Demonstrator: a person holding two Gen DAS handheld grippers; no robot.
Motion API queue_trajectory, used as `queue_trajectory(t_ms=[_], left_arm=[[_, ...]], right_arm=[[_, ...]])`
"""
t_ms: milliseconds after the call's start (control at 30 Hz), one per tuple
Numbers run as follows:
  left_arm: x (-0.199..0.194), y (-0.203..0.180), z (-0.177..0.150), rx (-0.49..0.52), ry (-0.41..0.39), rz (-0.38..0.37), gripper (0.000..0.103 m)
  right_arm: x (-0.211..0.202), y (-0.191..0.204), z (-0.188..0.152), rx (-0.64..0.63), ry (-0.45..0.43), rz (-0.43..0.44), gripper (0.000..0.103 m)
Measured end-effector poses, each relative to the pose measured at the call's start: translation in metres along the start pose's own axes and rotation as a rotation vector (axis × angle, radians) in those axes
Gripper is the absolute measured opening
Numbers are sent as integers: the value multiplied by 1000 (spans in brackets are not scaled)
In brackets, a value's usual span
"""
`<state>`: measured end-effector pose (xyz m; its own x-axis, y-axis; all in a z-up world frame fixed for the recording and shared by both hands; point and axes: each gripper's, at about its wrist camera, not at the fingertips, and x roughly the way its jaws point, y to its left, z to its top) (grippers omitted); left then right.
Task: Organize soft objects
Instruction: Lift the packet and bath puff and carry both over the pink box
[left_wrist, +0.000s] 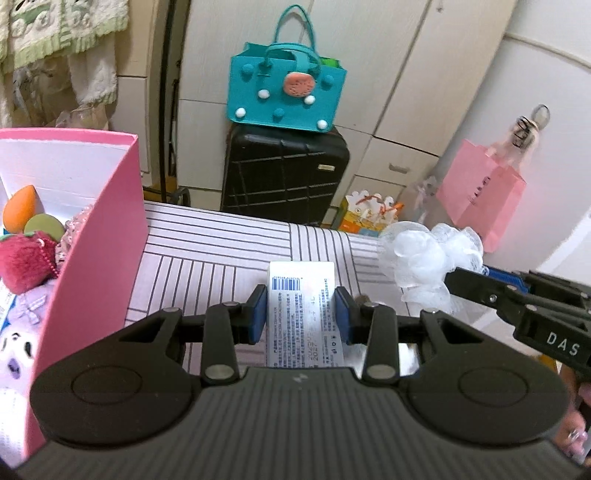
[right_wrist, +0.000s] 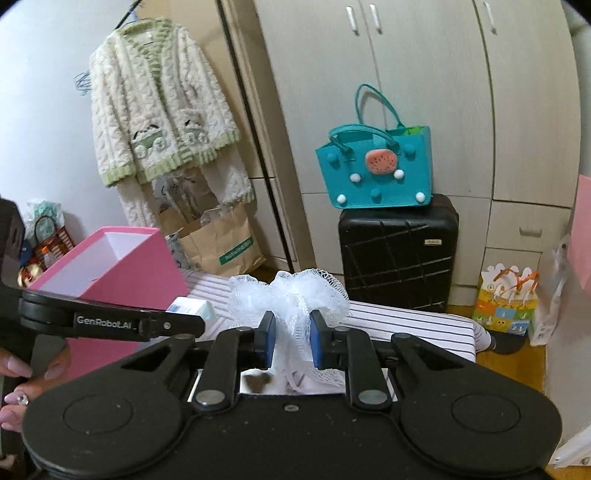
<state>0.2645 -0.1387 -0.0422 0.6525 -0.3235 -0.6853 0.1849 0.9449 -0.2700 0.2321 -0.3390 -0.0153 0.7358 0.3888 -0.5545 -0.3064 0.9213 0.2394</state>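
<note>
Mesh bath pouf (right_wrist: 291, 295), feather-light and squashy, sits pinched through its gathered middle in my right gripper (right_wrist: 293, 341) above the striped table (right_wrist: 406, 321), while my left gripper (left_wrist: 301, 314) clamps a flat packet (left_wrist: 302, 314).

The print on the white pack (left_wrist: 301, 314) between the left hand-held gripper's (left_wrist: 301, 314) pads is too small to read, and its near end is hidden behind the body. Left of it, the picture edge cuts the pink box (left_wrist: 110, 229) and the plush toys (left_wrist: 22, 258) inside.
</note>
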Motion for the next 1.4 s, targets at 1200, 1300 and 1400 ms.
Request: queue_trajectory(t_ms=[1200, 1300, 1400], left_arm=[[-159, 36, -68, 352, 198, -131, 37], [-177, 42, -68, 353, 197, -150, 37], [-197, 49, -65, 343, 181, -165, 37]], right_arm=[[-80, 121, -42, -20, 324, 217, 22], [-83, 132, -40, -23, 339, 253, 22], [-87, 143, -35, -42, 334, 286, 22]])
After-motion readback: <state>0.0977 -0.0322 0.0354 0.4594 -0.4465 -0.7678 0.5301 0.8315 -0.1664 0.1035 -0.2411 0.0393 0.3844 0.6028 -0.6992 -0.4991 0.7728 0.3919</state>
